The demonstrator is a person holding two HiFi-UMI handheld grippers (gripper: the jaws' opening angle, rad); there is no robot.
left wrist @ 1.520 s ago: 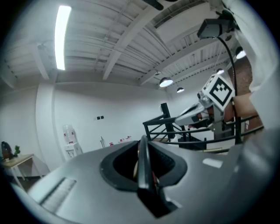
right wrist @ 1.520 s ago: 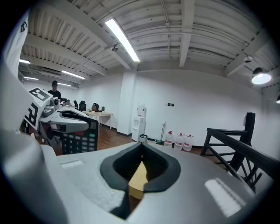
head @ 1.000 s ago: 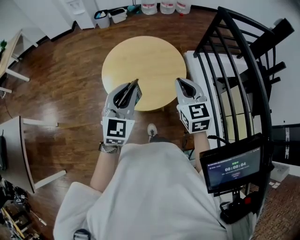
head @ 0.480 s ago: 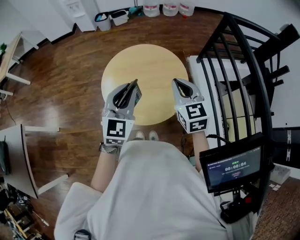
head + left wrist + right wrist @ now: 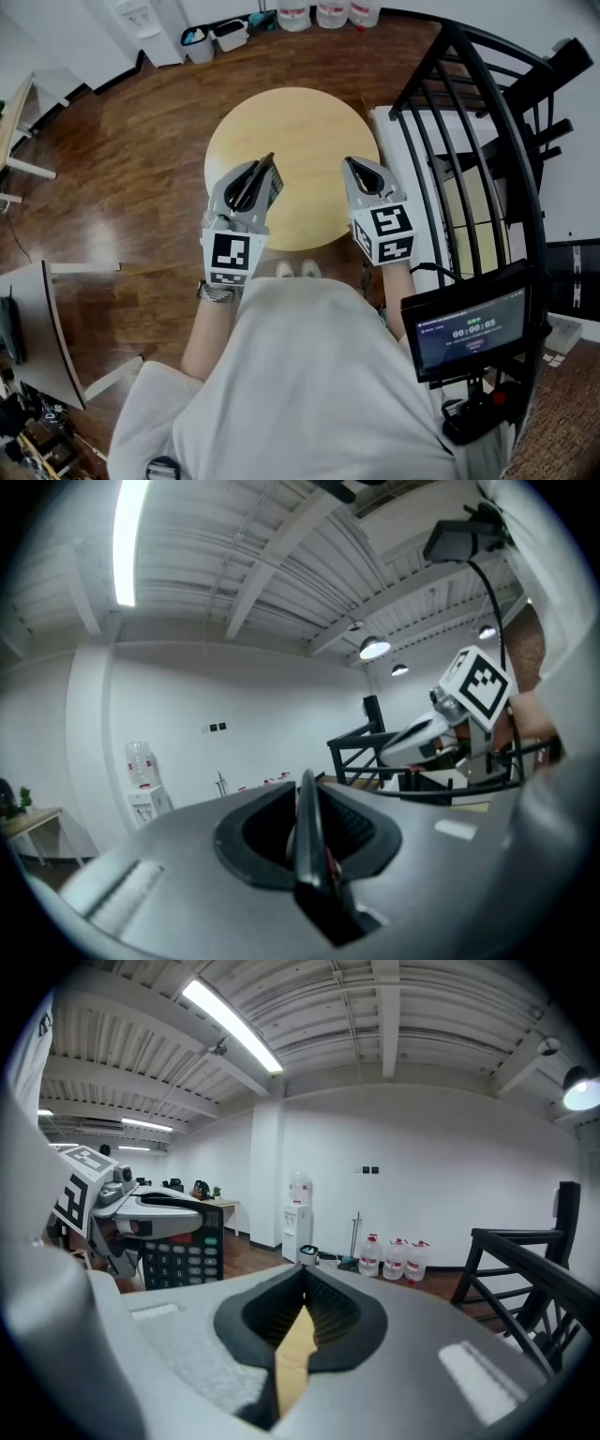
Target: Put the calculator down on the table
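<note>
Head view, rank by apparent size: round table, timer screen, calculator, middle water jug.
1. round table
2. timer screen, closer to the camera
3-4. calculator and middle water jug: unranked; calculator is nearly edge-on, jug far and cropped.

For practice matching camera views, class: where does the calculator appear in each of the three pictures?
Head view: centre-left, calculator edge-on in the left tongs.
Left gripper view: bottom centre, its thin dark edge.
Right gripper view: far left, keypad facing the camera.
Shared landmark: black railing.
</note>
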